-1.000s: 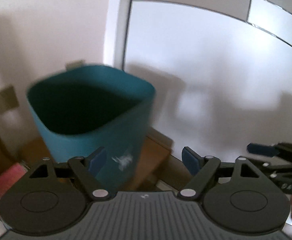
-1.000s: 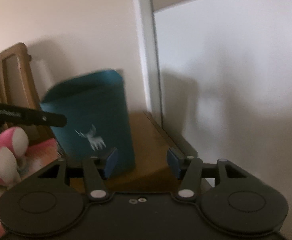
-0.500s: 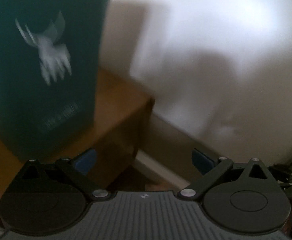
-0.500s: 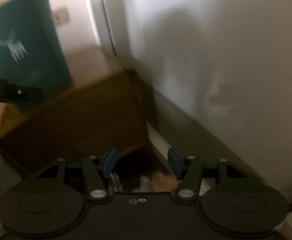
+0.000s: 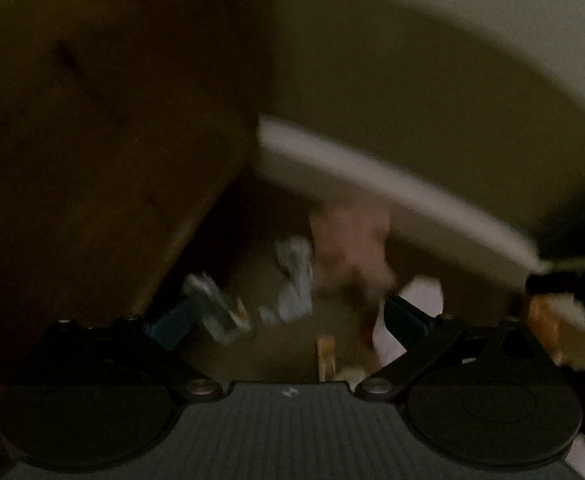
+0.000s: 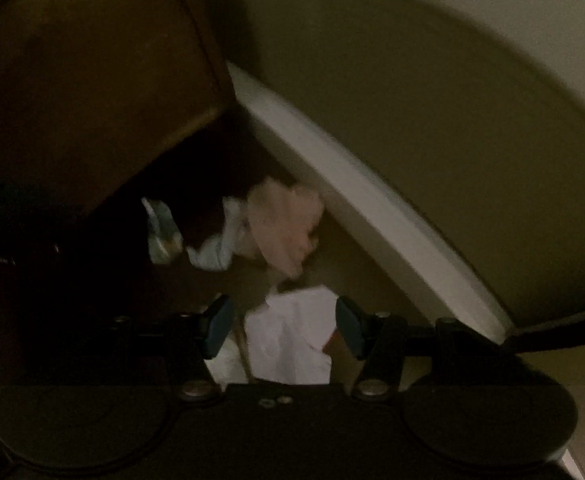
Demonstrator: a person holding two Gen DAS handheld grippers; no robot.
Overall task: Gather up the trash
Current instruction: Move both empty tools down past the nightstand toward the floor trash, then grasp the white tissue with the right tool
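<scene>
The trash lay in a dim patch of floor (image 5: 276, 360) between a brown wooden cabinet (image 5: 104, 128) on the left and a white skirting board (image 5: 392, 188) along the wall on the right. In the left wrist view a crumpled pale wrapper (image 5: 294, 280) sat in the middle, with a pinkish crumpled wad (image 5: 350, 248) just to its right, touching or overlapping it; the blur did not let me tell which. A small boxy packet (image 5: 216, 308) lay to the near left, close to the cabinet's bottom edge, and a small orange-brown piece (image 5: 325, 354) lay nearest the camera. A white sheet of paper (image 6: 292, 340) showed best in the right wrist view, flat on the floor, near of the pinkish wad (image 6: 284, 228) and the pale wrapper (image 6: 216, 240).

The left gripper (image 5: 284, 320) pointed steeply down over this litter with its jaws spread very wide and nothing pressed between them; the packet and wrapper sat in the gap as seen by the camera, apart from the blue pads. The right gripper (image 6: 282, 328) also pointed down, jaws moderately wide, framing the white paper without gripping it. Part of the right gripper (image 5: 564, 284) showed at the right edge of the left wrist view. Both views were dark and smeared
</scene>
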